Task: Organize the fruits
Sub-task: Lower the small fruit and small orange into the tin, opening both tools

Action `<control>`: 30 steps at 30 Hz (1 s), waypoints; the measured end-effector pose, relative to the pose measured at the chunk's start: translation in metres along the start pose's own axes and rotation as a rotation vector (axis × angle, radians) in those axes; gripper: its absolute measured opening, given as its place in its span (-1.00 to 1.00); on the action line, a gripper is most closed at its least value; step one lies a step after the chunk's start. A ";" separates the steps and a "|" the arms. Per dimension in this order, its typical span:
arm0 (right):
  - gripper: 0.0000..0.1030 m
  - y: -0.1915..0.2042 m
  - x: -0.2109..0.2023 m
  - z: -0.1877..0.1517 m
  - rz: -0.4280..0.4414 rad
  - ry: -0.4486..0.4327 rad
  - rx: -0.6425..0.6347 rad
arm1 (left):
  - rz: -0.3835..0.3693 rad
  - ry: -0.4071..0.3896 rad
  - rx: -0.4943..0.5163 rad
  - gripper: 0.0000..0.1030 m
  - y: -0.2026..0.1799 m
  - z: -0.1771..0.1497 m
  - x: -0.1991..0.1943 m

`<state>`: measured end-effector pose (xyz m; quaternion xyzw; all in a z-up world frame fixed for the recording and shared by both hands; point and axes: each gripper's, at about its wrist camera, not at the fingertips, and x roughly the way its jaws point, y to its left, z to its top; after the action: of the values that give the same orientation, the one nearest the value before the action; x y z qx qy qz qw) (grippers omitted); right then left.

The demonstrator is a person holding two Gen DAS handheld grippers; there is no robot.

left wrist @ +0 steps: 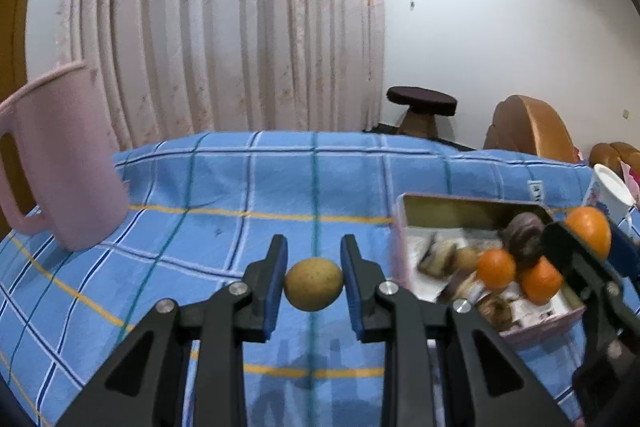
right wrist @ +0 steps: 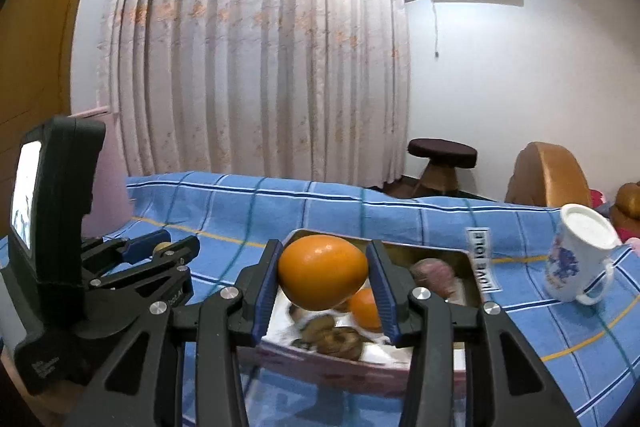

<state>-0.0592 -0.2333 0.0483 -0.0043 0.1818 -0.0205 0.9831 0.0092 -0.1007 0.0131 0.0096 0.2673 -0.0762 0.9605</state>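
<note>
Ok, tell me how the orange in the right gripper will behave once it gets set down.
The orange looks round and smooth, so it would probably roll on the bare blue plaid cloth. Set inside the tin box, it should likely stay put, wedged against the other fruit. The right gripper pinches it only at its sides, and the glossy skin suggests it could slip.

A small yellow-green fruit (left wrist: 314,284), speckled and egg-shaped, sits pinched between the left tongs (left wrist: 314,281) above the blue checked cloth. A larger glossy orange (right wrist: 323,277) is clamped in the right tongs (right wrist: 323,283) over the open tin box (right wrist: 476,269), where two smaller oranges (left wrist: 497,268) lie among dark wrapped snacks.
</note>
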 end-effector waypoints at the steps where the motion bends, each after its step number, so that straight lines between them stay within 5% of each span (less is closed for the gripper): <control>1: -0.12 -0.004 0.001 0.001 -0.005 0.000 0.003 | -0.009 -0.004 0.004 -0.44 -0.005 0.002 0.000; 18: -0.12 -0.088 0.005 0.015 -0.198 -0.024 0.077 | -0.158 0.006 0.042 -0.44 -0.083 0.024 0.021; 26: -0.10 -0.093 0.040 0.002 -0.088 0.132 0.137 | -0.133 0.046 0.070 -0.38 -0.093 0.022 0.043; 27: -0.10 -0.094 0.043 0.000 -0.077 0.146 0.148 | -0.129 0.049 0.067 -0.17 -0.092 0.021 0.044; 28: -0.09 -0.095 0.048 -0.002 -0.047 0.169 0.168 | -0.115 0.040 0.056 0.26 -0.090 0.020 0.043; 30: -0.02 -0.095 0.051 -0.005 -0.016 0.192 0.187 | -0.059 0.001 0.040 0.60 -0.086 0.019 0.039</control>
<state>-0.0168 -0.3306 0.0268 0.0879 0.2723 -0.0455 0.9571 0.0387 -0.1927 0.0116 0.0209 0.2666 -0.1099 0.9573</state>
